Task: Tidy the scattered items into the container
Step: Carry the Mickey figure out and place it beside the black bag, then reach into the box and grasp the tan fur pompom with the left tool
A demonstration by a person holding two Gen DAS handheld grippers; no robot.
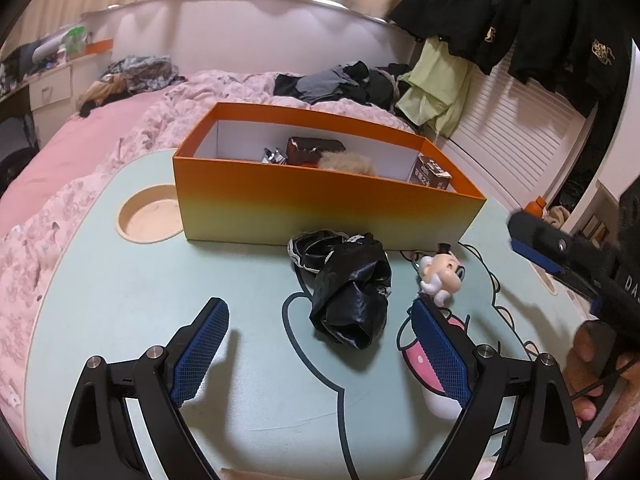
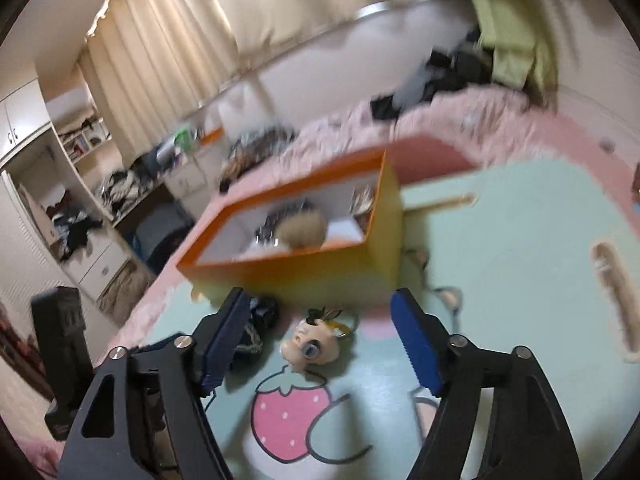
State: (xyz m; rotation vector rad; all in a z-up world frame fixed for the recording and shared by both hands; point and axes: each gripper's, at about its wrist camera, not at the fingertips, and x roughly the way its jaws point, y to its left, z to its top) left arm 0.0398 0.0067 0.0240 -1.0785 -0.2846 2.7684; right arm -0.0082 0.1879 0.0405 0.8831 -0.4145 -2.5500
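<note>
Orange box [image 1: 320,204] behind crumpled black bag [image 1: 348,292], beside doll keychain [image 1: 440,276].

Two items are lying loose on the table, one crumpled black bag [image 1: 348,292] and one small doll keychain [image 1: 440,276], while one orange box [image 1: 320,204] is holding four visible things.

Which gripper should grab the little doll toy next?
Probably the right gripper: it is open and the little doll toy lies straight ahead between its fingers. The left gripper faces the black bag instead.
</note>
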